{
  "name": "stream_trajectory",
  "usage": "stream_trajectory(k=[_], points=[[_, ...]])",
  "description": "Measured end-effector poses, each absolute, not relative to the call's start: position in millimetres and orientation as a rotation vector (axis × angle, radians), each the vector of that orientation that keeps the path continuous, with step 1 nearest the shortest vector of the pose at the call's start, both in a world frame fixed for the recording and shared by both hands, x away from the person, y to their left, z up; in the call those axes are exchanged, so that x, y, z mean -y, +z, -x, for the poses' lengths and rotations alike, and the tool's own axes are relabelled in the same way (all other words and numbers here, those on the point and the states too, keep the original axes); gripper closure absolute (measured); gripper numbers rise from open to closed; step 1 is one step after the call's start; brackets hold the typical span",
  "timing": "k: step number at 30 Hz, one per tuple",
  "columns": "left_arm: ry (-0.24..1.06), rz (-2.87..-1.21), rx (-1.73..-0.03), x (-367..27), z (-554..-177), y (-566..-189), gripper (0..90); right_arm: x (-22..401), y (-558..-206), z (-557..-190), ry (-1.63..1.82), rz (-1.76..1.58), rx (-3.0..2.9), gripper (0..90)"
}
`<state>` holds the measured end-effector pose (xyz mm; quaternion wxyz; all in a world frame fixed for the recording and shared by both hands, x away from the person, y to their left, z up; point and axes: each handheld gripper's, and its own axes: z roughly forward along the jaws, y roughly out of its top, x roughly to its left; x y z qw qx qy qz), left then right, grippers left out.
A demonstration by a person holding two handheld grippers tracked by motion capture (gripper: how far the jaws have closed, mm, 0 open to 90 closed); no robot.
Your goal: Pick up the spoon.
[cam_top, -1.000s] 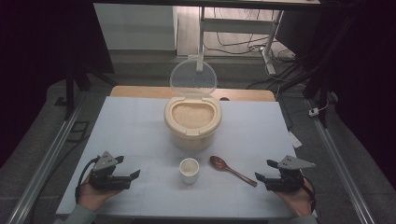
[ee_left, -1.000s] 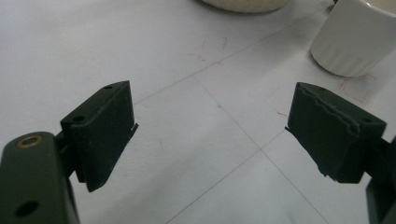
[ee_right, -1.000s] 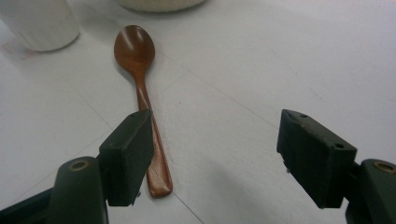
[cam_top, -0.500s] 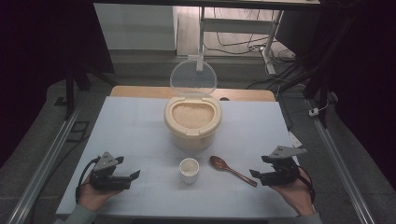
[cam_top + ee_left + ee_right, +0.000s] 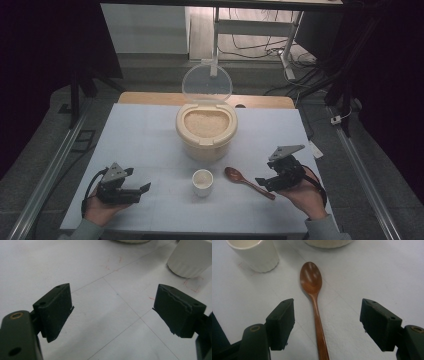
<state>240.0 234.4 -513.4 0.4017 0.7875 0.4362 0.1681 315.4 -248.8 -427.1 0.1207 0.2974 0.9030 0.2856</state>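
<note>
A brown wooden spoon point(image 5: 248, 182) lies on the white table, bowl toward a small white cup point(image 5: 203, 181). My right gripper point(image 5: 265, 183) stands open at the spoon's handle end. In the right gripper view the spoon point(image 5: 314, 297) runs up between the two spread jaws of the gripper point(image 5: 327, 322), untouched, with the cup point(image 5: 254, 253) at the upper left. My left gripper point(image 5: 140, 193) rests open at the table's front left, nothing in it. In the left gripper view the gripper point(image 5: 112, 310) faces bare table, with the cup point(image 5: 192, 257) at the upper right.
A round cream container point(image 5: 205, 127) full of rice stands mid-table behind the cup, its clear lid point(image 5: 206, 84) hinged upright. The table's front edge point(image 5: 190, 232) runs just behind both hands. Bare table surface point(image 5: 135, 135) lies to the left of the container.
My right gripper has moved left and forward to the spoon's handle end, tilting down over it. The left gripper has stayed put.
</note>
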Motion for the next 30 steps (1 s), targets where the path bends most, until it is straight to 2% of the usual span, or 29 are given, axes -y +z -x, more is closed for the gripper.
stream_trajectory(k=[16,19,25,30], points=[[0.431,-2.009,-1.099,-233,-240,-516,15.1,235,-457,-324,0.653,-0.861,-2.801,34.3],[0.432,-2.013,-1.1,-232,-240,-517,15.1,237,-467,-327,0.6,-0.886,-2.838,39.3],[0.434,-2.024,-1.096,-232,-240,-518,15.0,237,-477,-330,0.506,-0.899,-2.87,43.6],[0.434,-2.026,-1.098,-232,-241,-519,15.0,235,-484,-331,0.421,-0.879,-2.902,53.0]])
